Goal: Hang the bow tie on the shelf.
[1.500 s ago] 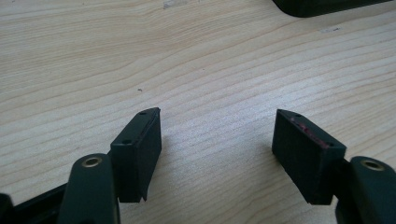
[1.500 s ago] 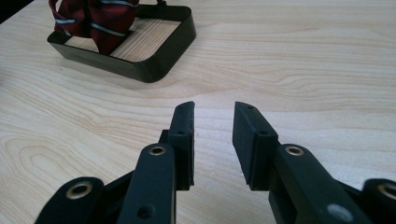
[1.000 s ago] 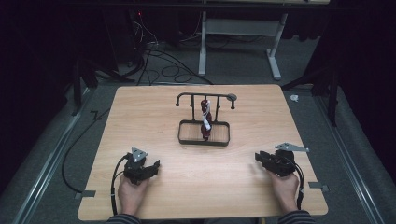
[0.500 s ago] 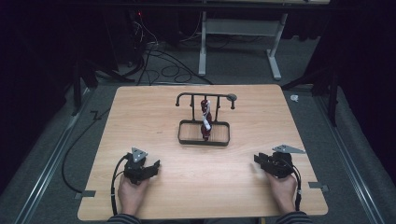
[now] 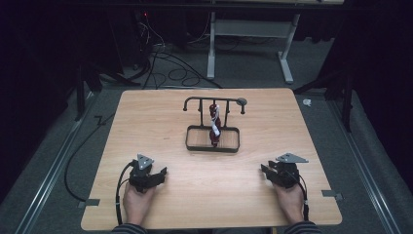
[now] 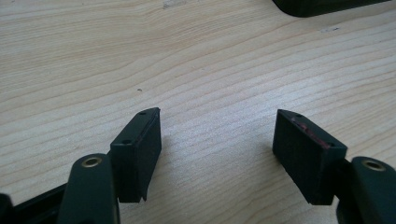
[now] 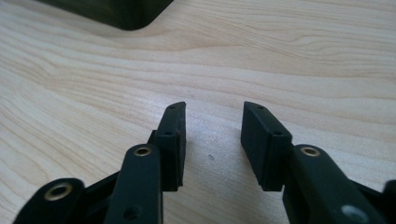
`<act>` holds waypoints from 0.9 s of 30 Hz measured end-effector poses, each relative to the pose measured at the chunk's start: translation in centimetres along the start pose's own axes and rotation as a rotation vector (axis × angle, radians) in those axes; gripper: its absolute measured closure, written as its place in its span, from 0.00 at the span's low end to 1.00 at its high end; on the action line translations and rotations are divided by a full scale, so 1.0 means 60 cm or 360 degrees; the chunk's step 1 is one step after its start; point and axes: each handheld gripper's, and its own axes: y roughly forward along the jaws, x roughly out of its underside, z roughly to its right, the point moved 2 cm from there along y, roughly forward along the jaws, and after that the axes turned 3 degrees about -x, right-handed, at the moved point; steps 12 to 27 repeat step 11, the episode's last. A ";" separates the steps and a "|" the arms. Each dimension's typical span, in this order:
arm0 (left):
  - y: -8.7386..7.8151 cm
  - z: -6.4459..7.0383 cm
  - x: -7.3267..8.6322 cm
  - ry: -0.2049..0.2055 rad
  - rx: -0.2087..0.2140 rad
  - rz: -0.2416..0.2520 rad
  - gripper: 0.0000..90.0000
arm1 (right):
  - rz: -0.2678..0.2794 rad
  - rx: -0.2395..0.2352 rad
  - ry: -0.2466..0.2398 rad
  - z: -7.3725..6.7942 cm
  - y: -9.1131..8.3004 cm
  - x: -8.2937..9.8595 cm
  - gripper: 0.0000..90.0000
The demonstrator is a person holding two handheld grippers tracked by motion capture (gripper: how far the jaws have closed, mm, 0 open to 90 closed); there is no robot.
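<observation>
Both hands rest low on the table (image 5: 146,117), left hand-held gripper (image 5: 156,174) wide (right hand-held gripper (image 5: 267,171) narrower).

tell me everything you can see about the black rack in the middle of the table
The black rack looks like thin dark metal: a shallow rectangular tray base with rounded corners and two posts carrying a horizontal bar with downturned ends, the right end capped by a round grey disc. It stands upright on the wooden table, past centre. A red and white item hangs from the bar down into the tray. Neither hand-held gripper touches the rack.
</observation>
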 end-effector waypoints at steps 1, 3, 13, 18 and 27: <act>0.000 0.000 0.000 0.0001 0.0000 0.0000 0.37 | -0.0010 0.0027 -0.0044 -0.005 0.001 0.000 0.66; 0.000 0.000 0.000 0.0001 0.0002 -0.0002 0.37 | -0.0015 0.0053 -0.0081 -0.010 0.002 0.000 0.65; 0.000 0.000 0.000 0.0003 0.0000 -0.0002 0.37 | -0.0018 0.0043 -0.0070 -0.009 0.002 0.000 0.65; 0.000 0.000 0.000 0.0003 0.0000 -0.0002 0.37 | -0.0018 0.0043 -0.0070 -0.009 0.002 0.000 0.65; 0.000 0.000 0.000 0.0003 0.0000 -0.0002 0.37 | -0.0018 0.0043 -0.0070 -0.009 0.002 0.000 0.65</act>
